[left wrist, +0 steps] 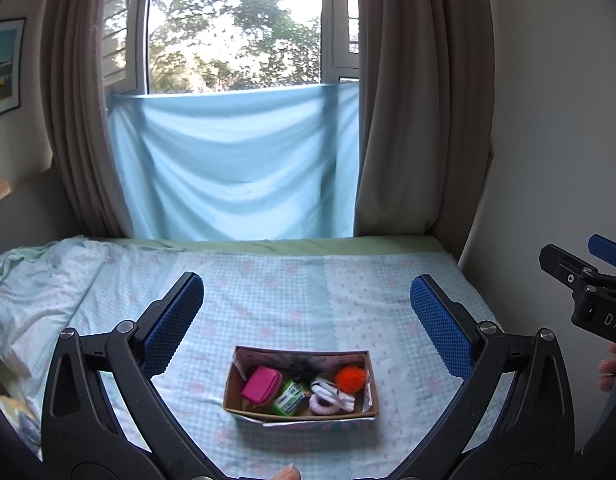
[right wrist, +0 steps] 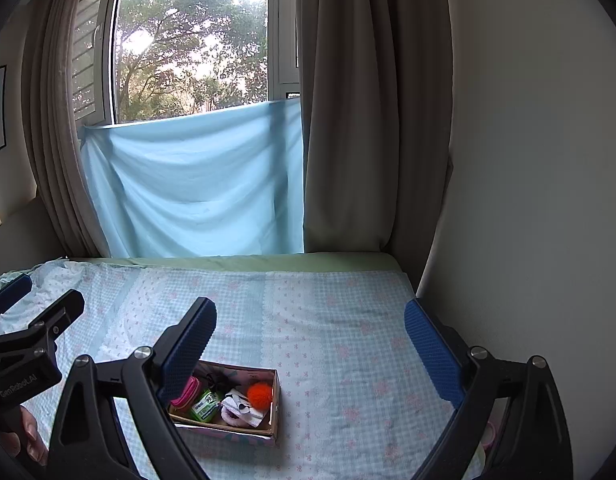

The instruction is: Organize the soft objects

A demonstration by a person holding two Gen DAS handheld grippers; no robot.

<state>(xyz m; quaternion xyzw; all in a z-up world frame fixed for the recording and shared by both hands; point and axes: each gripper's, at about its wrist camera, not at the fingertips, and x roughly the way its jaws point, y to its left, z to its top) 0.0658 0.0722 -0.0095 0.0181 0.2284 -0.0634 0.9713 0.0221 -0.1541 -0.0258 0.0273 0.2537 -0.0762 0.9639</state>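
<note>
An open cardboard box [left wrist: 369, 384] sits on the bed [left wrist: 292, 300]. It holds a pink pouch [left wrist: 262, 385], a green wipes pack [left wrist: 288, 397], an orange pom-pom [left wrist: 350, 378], a black hair tie [left wrist: 304, 372], a pink scrunchie [left wrist: 321, 407] and white folded cloth [left wrist: 332, 393]. My left gripper [left wrist: 307, 300] is open and empty, held above and behind the box. My right gripper [right wrist: 309, 328] is open and empty, right of the box [right wrist: 275, 404]; its left finger covers the box's left end. The right gripper's side shows in the left wrist view [left wrist: 587, 296], and the left gripper in the right wrist view [right wrist: 24, 336].
A crumpled blanket [left wrist: 32, 300] lies at the bed's left. A light blue sheet [left wrist: 236, 168] hangs below the window between brown curtains [left wrist: 407, 120]. A white wall [right wrist: 527, 200] bounds the bed's right side. A pinkish object [right wrist: 489, 436] peeks out at lower right.
</note>
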